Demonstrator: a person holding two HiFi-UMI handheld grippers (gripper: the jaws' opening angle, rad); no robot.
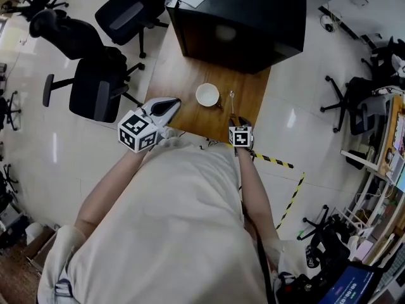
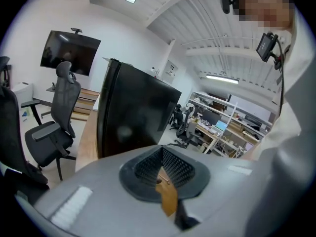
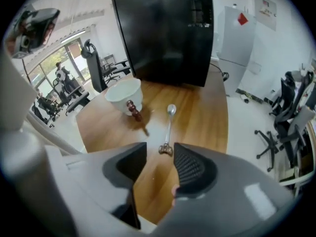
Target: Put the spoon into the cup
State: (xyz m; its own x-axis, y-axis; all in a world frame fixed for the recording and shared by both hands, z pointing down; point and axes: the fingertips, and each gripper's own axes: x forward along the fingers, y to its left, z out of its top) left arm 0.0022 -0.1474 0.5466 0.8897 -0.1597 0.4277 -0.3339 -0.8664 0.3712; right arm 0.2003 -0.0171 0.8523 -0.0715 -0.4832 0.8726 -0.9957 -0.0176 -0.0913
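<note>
A white cup (image 1: 207,95) stands on the wooden table (image 1: 177,75), with a dark beaded handle (image 3: 133,109) on its near side. Right of the cup lies the metal spoon (image 1: 231,100), bowl end away from me. In the right gripper view the spoon (image 3: 169,127) runs straight ahead, and its ornate handle end sits just beyond the gap of my right gripper (image 3: 160,151). That gripper (image 1: 235,120) is open with nothing between the pads. My left gripper (image 1: 174,102) hovers at the table's near left edge, left of the cup. Its pads (image 2: 170,164) meet in a narrow V and hold nothing.
A big black cabinet (image 1: 240,18) fills the table's far end, right behind the cup (image 3: 124,94). Office chairs (image 1: 95,87) stand on the floor to the left. Yellow-black tape (image 1: 278,162) marks the floor at the right. The table's right edge (image 3: 224,127) is near the spoon.
</note>
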